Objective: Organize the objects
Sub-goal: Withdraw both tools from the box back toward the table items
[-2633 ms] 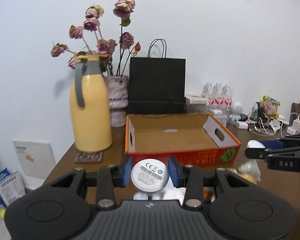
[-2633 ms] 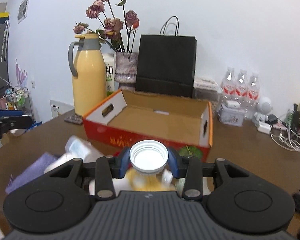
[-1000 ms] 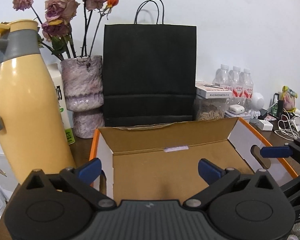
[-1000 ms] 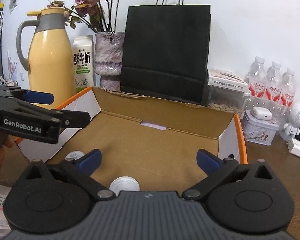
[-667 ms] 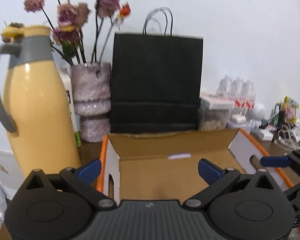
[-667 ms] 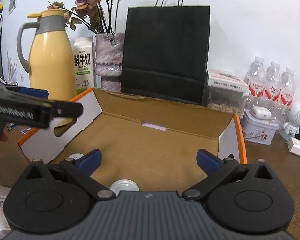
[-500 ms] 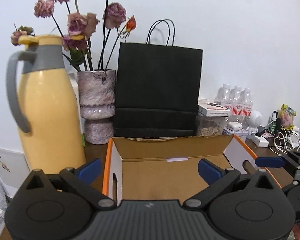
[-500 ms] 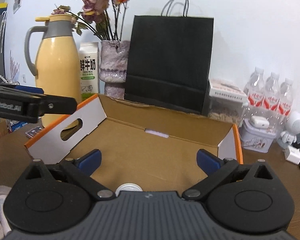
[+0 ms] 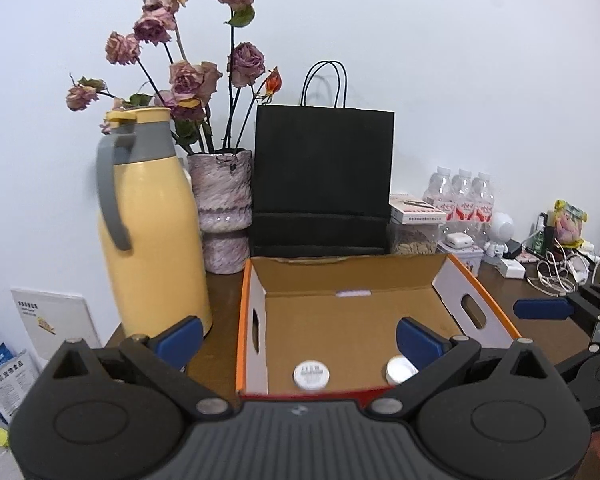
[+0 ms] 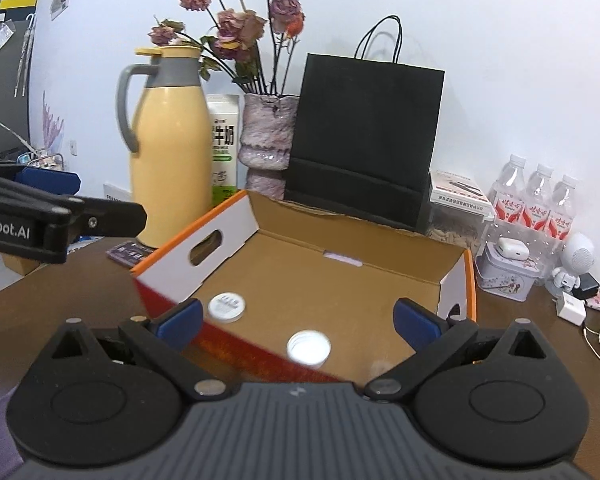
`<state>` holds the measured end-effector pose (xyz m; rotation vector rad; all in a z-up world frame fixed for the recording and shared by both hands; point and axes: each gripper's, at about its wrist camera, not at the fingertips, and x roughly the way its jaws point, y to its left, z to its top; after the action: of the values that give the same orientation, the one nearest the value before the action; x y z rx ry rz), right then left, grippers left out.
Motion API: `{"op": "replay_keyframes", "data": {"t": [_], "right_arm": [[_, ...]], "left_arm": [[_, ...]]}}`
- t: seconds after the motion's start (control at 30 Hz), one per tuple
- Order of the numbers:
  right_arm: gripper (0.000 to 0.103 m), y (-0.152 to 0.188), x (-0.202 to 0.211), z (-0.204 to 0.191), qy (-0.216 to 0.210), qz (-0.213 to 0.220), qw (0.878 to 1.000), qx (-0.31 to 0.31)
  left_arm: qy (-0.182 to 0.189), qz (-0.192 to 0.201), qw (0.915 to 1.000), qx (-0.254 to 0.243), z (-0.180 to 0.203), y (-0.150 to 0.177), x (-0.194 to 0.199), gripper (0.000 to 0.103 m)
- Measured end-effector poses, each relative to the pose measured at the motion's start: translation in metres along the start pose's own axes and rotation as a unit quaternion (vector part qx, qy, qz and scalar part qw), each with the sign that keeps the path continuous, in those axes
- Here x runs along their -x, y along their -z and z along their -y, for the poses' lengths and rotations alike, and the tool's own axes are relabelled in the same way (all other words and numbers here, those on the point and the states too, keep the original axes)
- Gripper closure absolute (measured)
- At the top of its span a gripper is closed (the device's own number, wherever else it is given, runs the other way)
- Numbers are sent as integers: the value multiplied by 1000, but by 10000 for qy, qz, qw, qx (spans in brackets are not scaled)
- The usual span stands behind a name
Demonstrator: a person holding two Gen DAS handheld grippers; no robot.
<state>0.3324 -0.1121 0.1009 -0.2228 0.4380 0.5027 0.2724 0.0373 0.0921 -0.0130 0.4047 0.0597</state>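
An open orange cardboard box (image 9: 476, 304) (image 10: 469, 276) stands on the brown table. Two small white round containers lie on its floor near the front wall: a labelled one (image 9: 311, 374) (image 10: 226, 306) to the left and an open-topped one (image 9: 401, 369) (image 10: 309, 348) to the right. My left gripper (image 9: 300, 334) is open and empty, above the box's front edge. My right gripper (image 10: 298, 322) is open and empty, also above the front edge. Each gripper shows at the side of the other's view.
A yellow thermos jug (image 9: 152, 224), a vase of dried roses (image 9: 224, 216), a milk carton (image 10: 222, 152) and a black paper bag (image 9: 323, 180) stand behind the box. Water bottles (image 10: 536, 204), a tin (image 10: 507, 272), a small white robot figure (image 10: 576, 264) and cables (image 9: 556, 276) lie at the right.
Both grippers have let go of their white containers, which now lie in the box. Since then both have drawn back and up from the box, still open.
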Motion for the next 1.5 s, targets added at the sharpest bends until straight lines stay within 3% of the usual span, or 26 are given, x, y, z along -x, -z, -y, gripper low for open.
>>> {"op": "replay_keyframes", "data": {"t": [0.63, 1.1, 1.5], "right_arm": [[0, 22, 100, -65, -108, -189, 9998, -39], [0, 69, 133, -111, -7, -493, 9985, -238], [0, 117, 136, -142, 24, -854, 9955, -412]], "left_arm": [[-139, 6, 9996, 265, -17, 39, 123, 0], [-138, -263, 9995, 117, -31, 89, 159, 0], [-65, -838, 9964, 147, -44, 142, 163, 0]]}}
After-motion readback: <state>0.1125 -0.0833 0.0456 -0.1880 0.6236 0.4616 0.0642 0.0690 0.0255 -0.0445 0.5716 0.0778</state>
